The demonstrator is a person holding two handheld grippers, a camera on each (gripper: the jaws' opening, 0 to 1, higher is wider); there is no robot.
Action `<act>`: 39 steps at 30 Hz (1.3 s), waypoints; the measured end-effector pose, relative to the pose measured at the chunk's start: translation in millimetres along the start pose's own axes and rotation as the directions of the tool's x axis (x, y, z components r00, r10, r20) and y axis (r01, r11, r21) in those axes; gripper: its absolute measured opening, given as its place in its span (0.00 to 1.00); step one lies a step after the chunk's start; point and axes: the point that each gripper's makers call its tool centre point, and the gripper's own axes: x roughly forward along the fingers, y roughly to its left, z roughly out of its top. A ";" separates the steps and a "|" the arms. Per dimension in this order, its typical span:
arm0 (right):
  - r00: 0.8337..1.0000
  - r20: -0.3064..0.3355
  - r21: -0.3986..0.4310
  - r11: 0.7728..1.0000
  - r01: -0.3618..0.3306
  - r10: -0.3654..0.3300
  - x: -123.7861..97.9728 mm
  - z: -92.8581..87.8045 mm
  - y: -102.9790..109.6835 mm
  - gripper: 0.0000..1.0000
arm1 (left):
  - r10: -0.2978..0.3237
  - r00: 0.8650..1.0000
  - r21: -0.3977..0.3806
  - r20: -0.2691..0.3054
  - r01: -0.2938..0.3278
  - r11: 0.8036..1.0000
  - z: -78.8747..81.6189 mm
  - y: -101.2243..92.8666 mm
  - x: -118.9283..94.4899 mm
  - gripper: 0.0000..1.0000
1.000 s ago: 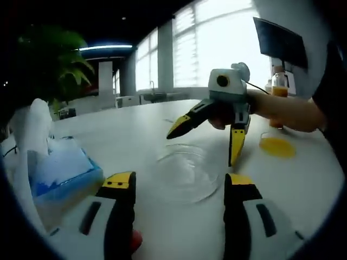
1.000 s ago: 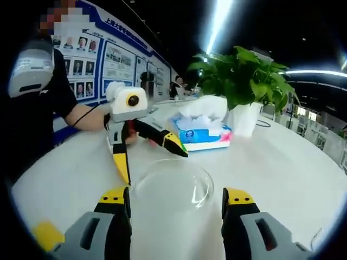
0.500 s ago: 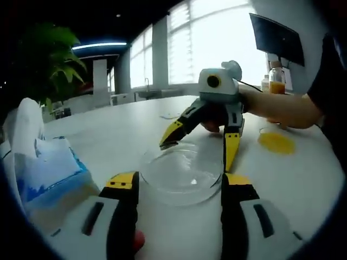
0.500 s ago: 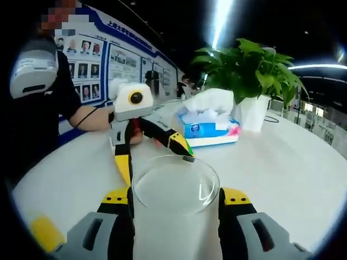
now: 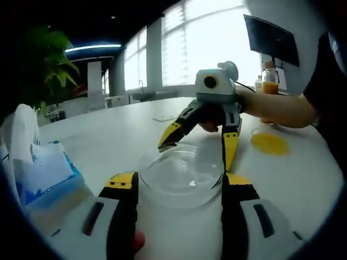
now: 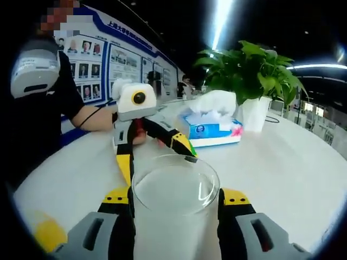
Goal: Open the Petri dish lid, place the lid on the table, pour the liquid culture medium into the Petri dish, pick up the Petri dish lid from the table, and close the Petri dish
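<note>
I read this as the opening step, the lid not yet lifted. The Petri dish (image 5: 180, 174) sits on the white surface (image 5: 293, 179), between the jaws of both hand-held grippers. My left hand-held gripper (image 5: 179, 189) brackets it, spread; my right hand-held gripper (image 6: 174, 197) looks snug against its rim (whether clenched I cannot tell). Next: pinch the lid alone, lift straight, keeping the base down.

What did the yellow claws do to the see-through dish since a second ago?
Both grippers closed in on the Petri dish: the left gripper and right gripper now have it between their open jaws. The tissue box and plant stayed put.
</note>
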 end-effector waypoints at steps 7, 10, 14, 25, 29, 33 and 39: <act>1.000 0.003 0.001 1.000 0.026 -0.026 -12.7 4.1 5.7 0.56 | -0.024 1.000 0.007 0.015 0.024 1.000 8.3 -8.2 1.0 0.52; 0.999 -0.010 -0.004 0.999 0.044 -0.044 -17.3 4.3 9.3 0.56 | -0.041 0.999 0.014 0.016 0.040 0.999 10.0 -12.8 2.4 0.52; 0.998 -0.005 0.002 0.998 0.066 -0.066 -28.9 7.1 14.6 0.56 | -0.063 0.998 0.011 0.028 0.063 0.998 17.9 -21.0 4.7 0.52; 0.992 -0.013 0.004 0.992 0.126 -0.125 -58.4 17.0 30.7 0.56 | -0.116 0.991 0.025 0.065 0.115 0.993 37.8 -43.6 9.2 0.52; 0.987 -0.045 0.020 0.988 0.156 -0.155 -66.7 12.1 39.6 0.56 | -0.150 0.987 0.042 0.061 0.147 0.988 39.5 -57.2 12.7 0.52; 0.981 -0.062 0.002 0.982 0.187 -0.186 -77.2 10.9 48.6 0.56 | -0.171 0.984 0.058 0.059 0.167 0.984 41.8 -69.6 14.9 0.52; 0.973 -0.055 0.013 0.974 0.227 -0.226 -92.7 8.0 63.6 0.56 | -0.212 0.975 0.069 0.068 0.207 0.976 46.7 -89.5 17.1 0.52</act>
